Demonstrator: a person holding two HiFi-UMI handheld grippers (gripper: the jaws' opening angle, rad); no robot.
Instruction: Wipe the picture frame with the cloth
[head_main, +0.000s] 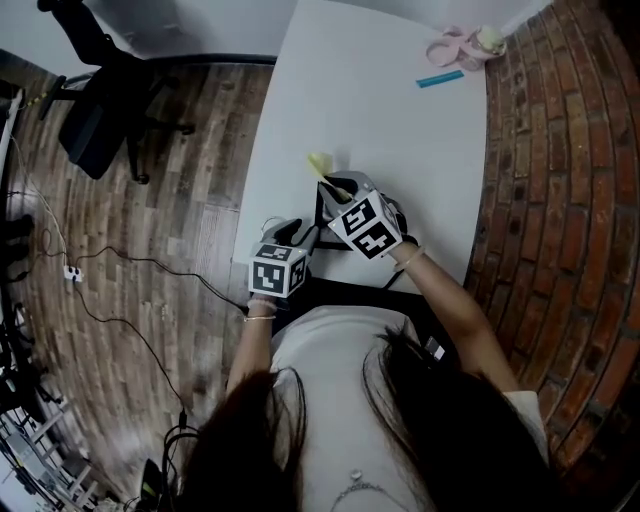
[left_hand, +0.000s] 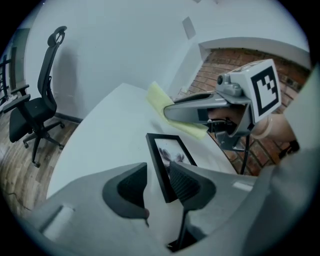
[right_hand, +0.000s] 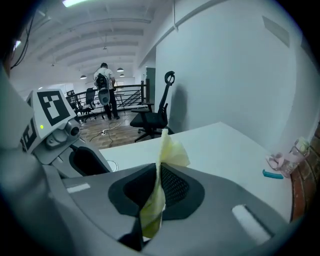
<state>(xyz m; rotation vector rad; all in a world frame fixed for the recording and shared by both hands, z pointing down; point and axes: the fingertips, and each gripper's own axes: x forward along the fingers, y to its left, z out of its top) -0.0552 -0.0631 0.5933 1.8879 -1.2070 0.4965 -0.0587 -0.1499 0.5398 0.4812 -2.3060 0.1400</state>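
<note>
On the bench (head_main: 370, 110) our open left fingers (left_hand: 187, 184) straddle the picture frame (left_hand: 172, 152); we should hold it steady, then rub gently with the cloth (right_hand: 172, 150) our right fingers (right_hand: 176, 187) squeeze.

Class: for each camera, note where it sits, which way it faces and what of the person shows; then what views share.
Head view: on the person's head, looking steeply down at the table; hair, forearms, left gripper and right gripper show.
Left gripper view: on the left gripper, facing along its jaws at the picture frame; the right gripper shows.
Right gripper view: on the right gripper, facing an office chair; its jaws pinch the yellow cloth.
All three show the cloth.
</note>
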